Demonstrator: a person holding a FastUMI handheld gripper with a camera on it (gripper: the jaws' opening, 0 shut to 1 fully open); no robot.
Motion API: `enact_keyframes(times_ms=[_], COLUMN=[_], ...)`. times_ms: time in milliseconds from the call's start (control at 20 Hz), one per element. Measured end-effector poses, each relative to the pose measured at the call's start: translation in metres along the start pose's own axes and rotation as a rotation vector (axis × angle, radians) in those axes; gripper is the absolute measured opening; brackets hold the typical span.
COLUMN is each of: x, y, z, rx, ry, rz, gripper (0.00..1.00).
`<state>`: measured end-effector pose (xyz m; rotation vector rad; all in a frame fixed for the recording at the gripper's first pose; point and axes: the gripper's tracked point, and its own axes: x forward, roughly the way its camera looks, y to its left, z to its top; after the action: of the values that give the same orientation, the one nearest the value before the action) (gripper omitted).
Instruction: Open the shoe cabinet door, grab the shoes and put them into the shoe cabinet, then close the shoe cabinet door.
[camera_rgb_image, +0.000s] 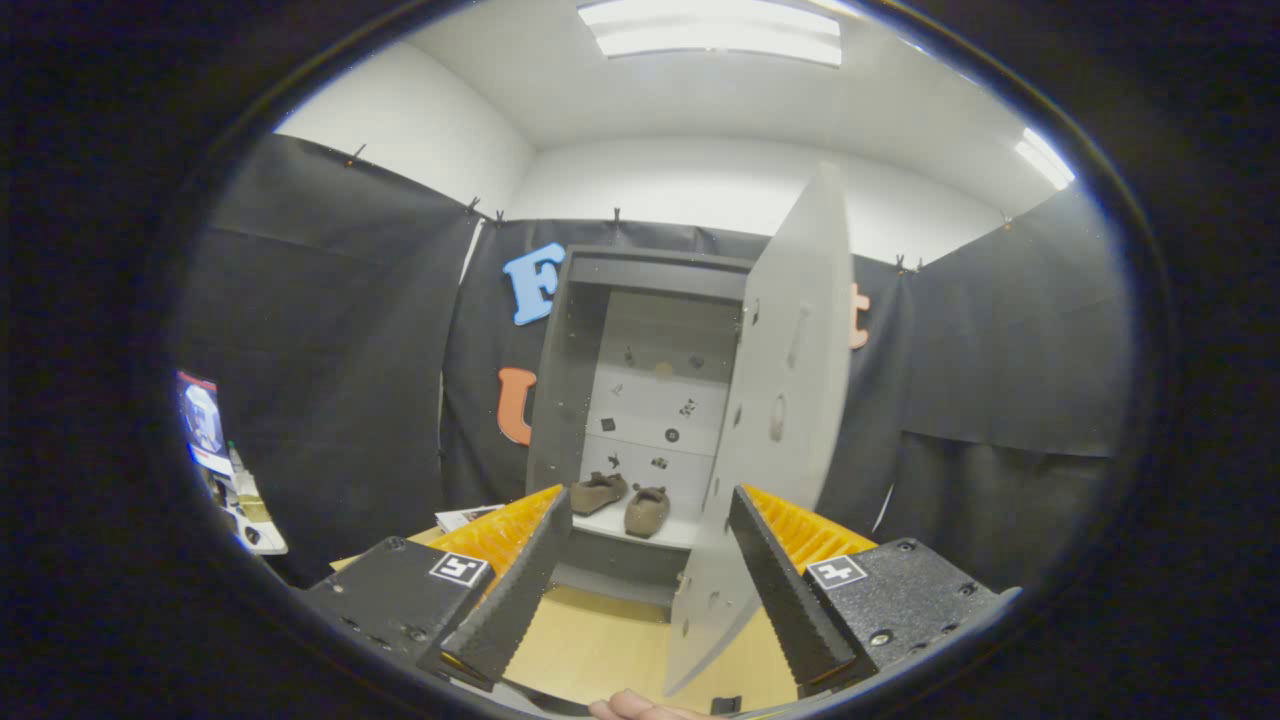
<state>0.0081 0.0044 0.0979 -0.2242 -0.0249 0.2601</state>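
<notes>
A hand-held gripper (640, 570) with 2 black ribbed fingers backed in orange plastic points at a tall grey shoe cabinet (580, 380) standing against the booth's black cloth wall. The fingers are spread wide apart and hold nothing.

Beyond the fingers, the pair of brown soft shoes (622, 500) sits side by side on the white lower shelf (640, 527) inside the cabinet, so the loading part of the task looks done. The flat pale grey cabinet door (775, 420) stands open, swung out toward the tool; its lower edge hangs between the 2 fingers, nearer the right one. Whether it touches that finger cannot be told.

The step in hand is judged to be closing the door. To do it well, the right finger should meet the door's outer face and push it steadily across toward the cabinet front, following the hinge's arc rather than driving straight ahead. The push should ease off near the frame so the door does not bounce back.

The gripper is held low and roughly level above a light wooden floor (580, 640). A fingertip of the person's hand (635, 708) shows just behind the fingers.
</notes>
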Motion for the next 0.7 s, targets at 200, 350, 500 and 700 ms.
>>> enact_keyframes(times_ms=[200, 350, 500, 700], x=[-0.048, -0.055, -0.058, -0.039], y=[-0.068, -0.120, -0.176, -0.251], z=[-0.001, -0.011, -0.021, -0.053], rx=[0.048, 0.067, 0.081, 0.073], ry=[-0.048, -0.054, -0.053, 0.012], rz=[-0.103, -0.165, -0.246, -0.367], gripper=[1.00, 1.00, 1.00, 1.00])
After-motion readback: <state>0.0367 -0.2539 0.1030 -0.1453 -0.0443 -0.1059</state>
